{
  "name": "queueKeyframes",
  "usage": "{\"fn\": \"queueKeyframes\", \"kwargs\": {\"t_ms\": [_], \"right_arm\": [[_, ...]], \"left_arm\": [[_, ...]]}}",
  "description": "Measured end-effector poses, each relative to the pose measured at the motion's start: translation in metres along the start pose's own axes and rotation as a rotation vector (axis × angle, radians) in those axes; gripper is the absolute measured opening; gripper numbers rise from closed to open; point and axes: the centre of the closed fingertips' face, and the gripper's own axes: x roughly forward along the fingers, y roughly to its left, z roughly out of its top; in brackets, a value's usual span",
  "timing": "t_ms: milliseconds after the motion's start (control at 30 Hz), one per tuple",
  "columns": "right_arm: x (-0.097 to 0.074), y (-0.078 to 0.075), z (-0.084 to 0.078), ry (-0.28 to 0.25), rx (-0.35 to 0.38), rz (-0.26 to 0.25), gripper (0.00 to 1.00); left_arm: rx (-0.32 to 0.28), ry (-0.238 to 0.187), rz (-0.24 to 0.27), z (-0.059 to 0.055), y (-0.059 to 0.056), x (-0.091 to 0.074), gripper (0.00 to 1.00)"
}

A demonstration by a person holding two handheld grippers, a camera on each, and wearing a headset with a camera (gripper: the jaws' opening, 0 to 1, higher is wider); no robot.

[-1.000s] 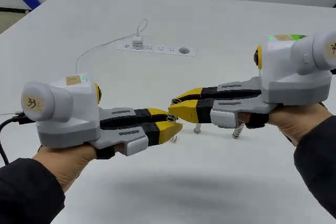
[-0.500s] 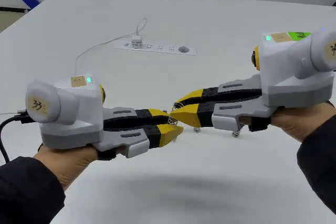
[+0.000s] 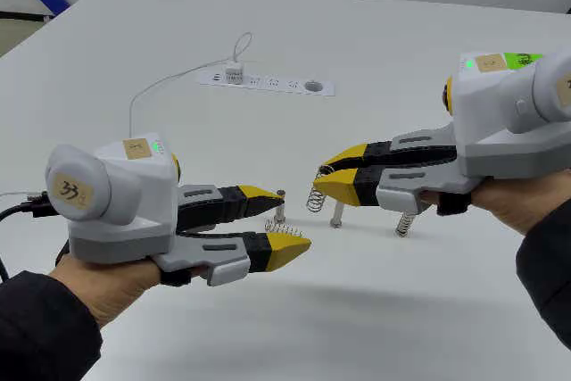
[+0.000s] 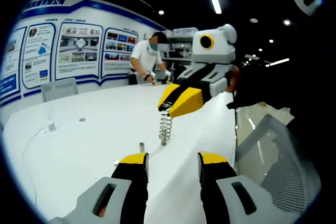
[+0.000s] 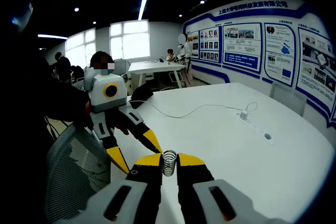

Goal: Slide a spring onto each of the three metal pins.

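Right gripper [image 3: 320, 178]: jaws pinched shut on the top coils of the held spring [image 3: 314, 199]. The spring hangs below the yellow tips, between the left pin [image 3: 280, 206] and the middle pin [image 3: 337, 214], over neither. In the right gripper view the coil sits end-on between the tips.

Left gripper [image 3: 279, 220]: jaws wide apart, gripping nothing. Its upper tip is just beside the left pin's head. A loose spring [image 3: 285, 230] lies along the lower jaw's tip. Can't tell whether it rests on the jaw or on the table behind it.

Right pin [image 3: 401, 231] has a fitted spring [image 3: 407, 219] round its shaft, top hidden under the right gripper's body.

Clearance:
- The two sets of tips are apart, and the left and middle pins stand upright in the gap.
- The table [image 3: 375, 42] is bare white in front of and beyond the pins.
- A power strip [image 3: 268, 83] and its cable [image 3: 169, 80] sit well behind the pins.
- The far table edge and left corner are well away from the work.
- In the left gripper view the table edge runs to the right of the pins, with a mesh chair [image 4: 283, 150] beyond it.

Room: blue-trimmed notice boards [image 5: 239, 45] on the wall, strip lights overhead, and people at other tables in the background.
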Motion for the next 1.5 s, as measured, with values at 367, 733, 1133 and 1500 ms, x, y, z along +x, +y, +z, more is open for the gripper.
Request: {"fn": "queueKeyframes", "kwargs": {"t_ms": [367,733,1133,1500], "right_arm": [[0.001,-0.041,-0.023,0.063,-0.003,-0.153,0.11],[0.016,-0.071,-0.051,0.09,0.047,-0.237,0.11],[0.026,-0.089,-0.07,0.098,0.101,-0.274,0.11],[0.031,-0.088,-0.08,0.11,0.12,-0.268,0.11]], "left_arm": [[0.047,0.043,0.001,-0.01,-0.004,-0.002,0.43],[0.038,0.041,0.008,-0.01,-0.004,-0.004,0.44],[0.027,0.042,0.016,-0.013,-0.001,-0.006,0.44],[0.023,0.042,0.02,-0.013,0.001,-0.006,0.43]]}}
